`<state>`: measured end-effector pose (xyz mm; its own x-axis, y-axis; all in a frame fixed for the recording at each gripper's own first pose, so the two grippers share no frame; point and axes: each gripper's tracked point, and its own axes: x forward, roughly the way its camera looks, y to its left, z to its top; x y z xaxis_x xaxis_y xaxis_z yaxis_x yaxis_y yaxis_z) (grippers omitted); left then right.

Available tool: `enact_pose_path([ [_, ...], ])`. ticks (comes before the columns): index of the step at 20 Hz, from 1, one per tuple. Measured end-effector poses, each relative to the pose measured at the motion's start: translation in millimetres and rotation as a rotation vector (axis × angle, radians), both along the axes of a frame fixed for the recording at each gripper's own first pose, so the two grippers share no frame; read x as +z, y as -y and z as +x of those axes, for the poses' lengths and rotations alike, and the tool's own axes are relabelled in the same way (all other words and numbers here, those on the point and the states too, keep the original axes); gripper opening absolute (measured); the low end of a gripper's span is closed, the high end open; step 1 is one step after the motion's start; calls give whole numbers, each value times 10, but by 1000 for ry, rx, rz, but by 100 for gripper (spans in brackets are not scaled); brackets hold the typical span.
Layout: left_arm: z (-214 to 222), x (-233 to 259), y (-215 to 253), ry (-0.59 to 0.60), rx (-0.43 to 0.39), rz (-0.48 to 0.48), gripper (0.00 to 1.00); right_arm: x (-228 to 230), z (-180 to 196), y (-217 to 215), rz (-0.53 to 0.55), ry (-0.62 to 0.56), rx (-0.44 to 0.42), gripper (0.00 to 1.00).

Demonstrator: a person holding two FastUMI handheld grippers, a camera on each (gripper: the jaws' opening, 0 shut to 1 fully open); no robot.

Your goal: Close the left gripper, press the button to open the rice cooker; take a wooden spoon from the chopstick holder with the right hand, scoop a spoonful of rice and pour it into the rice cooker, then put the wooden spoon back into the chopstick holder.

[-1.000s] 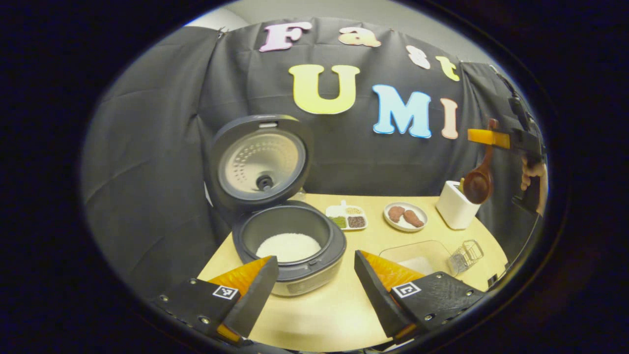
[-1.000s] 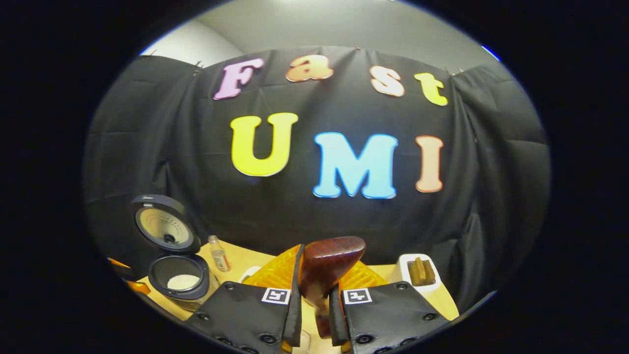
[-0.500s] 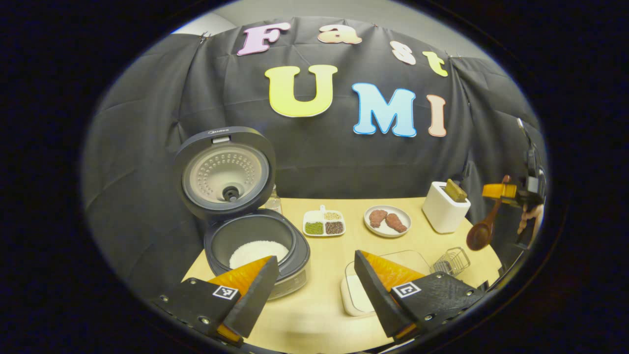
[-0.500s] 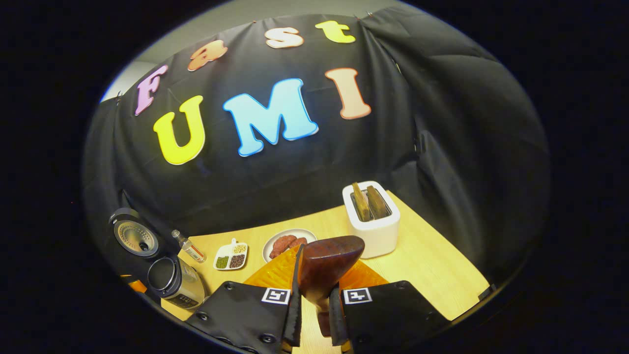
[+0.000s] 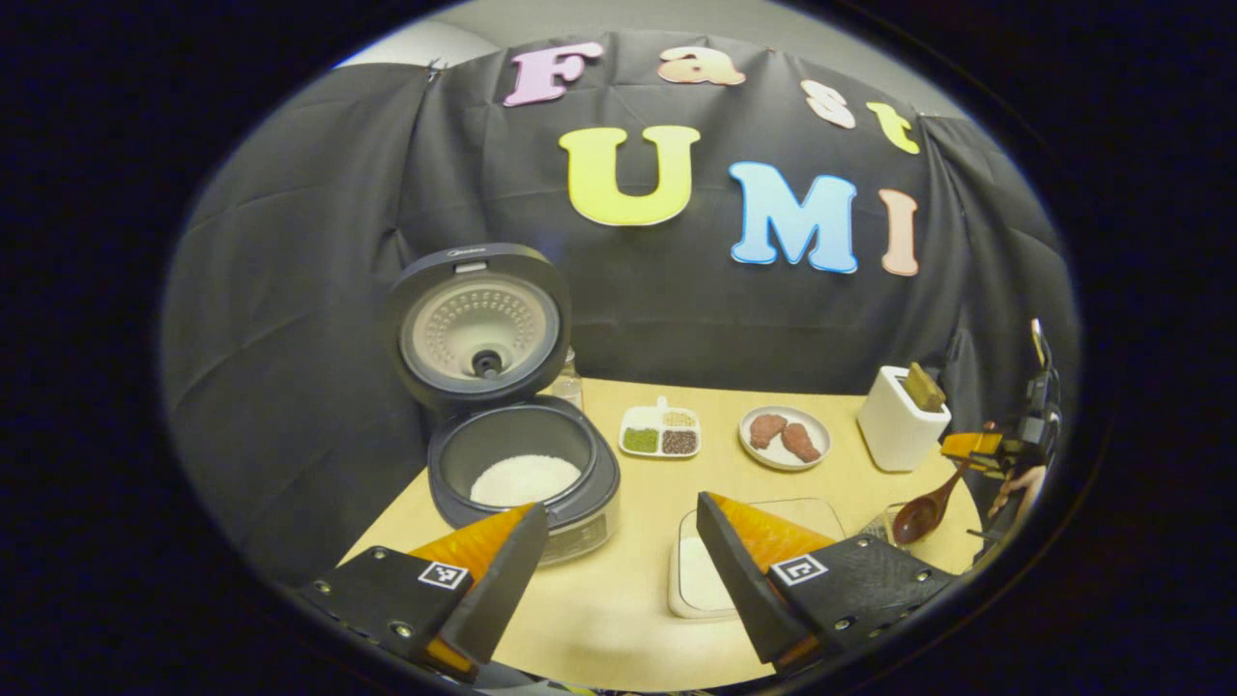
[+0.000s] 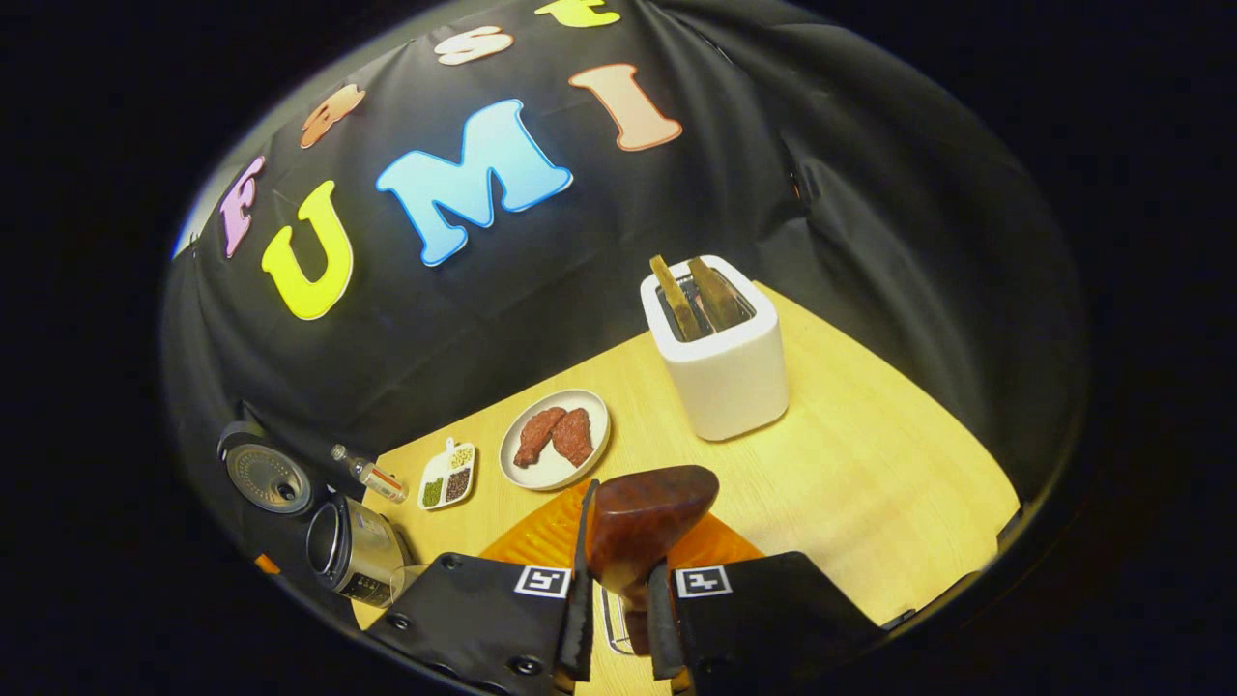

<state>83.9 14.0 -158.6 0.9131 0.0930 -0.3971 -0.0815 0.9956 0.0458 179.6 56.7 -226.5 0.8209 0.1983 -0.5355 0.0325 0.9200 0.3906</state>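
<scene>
The rice cooker [image 5: 580, 503] stands open on the left of the table, lid [image 5: 480, 324] upright, white rice inside. My left gripper [image 5: 618, 556] hangs open in front of it, holding nothing. Between its fingers lies a clear rice container [image 5: 701, 575]. My right gripper [image 6: 618, 599] is shut on the handle of the wooden spoon [image 6: 643, 522]. In the left gripper view the wooden spoon [image 5: 923, 512] hangs bowl down from the right gripper [image 5: 976, 447], low at the table's right side, just right of the white chopstick holder [image 5: 901, 430]. The chopstick holder [image 6: 720, 353] holds two more wooden utensils.
A plate of brown meat pieces [image 5: 785, 437] and a divided dish of grains [image 5: 660, 432] sit mid-table at the back. A small bottle [image 6: 367, 474] stands beside the cooker [image 6: 353, 546]. A small wire basket [image 5: 879, 527] is near the spoon. Black cloth walls the table.
The right gripper has come down with the spoon from above the chopstick holder to low at the table's right side and tilted downward. The left gripper stays open.
</scene>
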Motion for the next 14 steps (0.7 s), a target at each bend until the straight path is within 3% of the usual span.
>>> enact_pose_path([
  [7,-212,-114,-45,-27,118,9,97,-413,19,-95,31,-91,52,25],
  [11,-146,154,-149,20,164,12,99,-422,-6,-174,74,-95,71,29],
  [12,-104,254,-213,38,173,19,97,-380,-45,-166,71,-89,71,24],
  [13,-59,369,-288,61,182,26,99,-370,-58,-160,66,-83,71,53],
  [14,-12,468,-372,84,189,36,99,-344,-91,-124,54,-75,68,57],
])
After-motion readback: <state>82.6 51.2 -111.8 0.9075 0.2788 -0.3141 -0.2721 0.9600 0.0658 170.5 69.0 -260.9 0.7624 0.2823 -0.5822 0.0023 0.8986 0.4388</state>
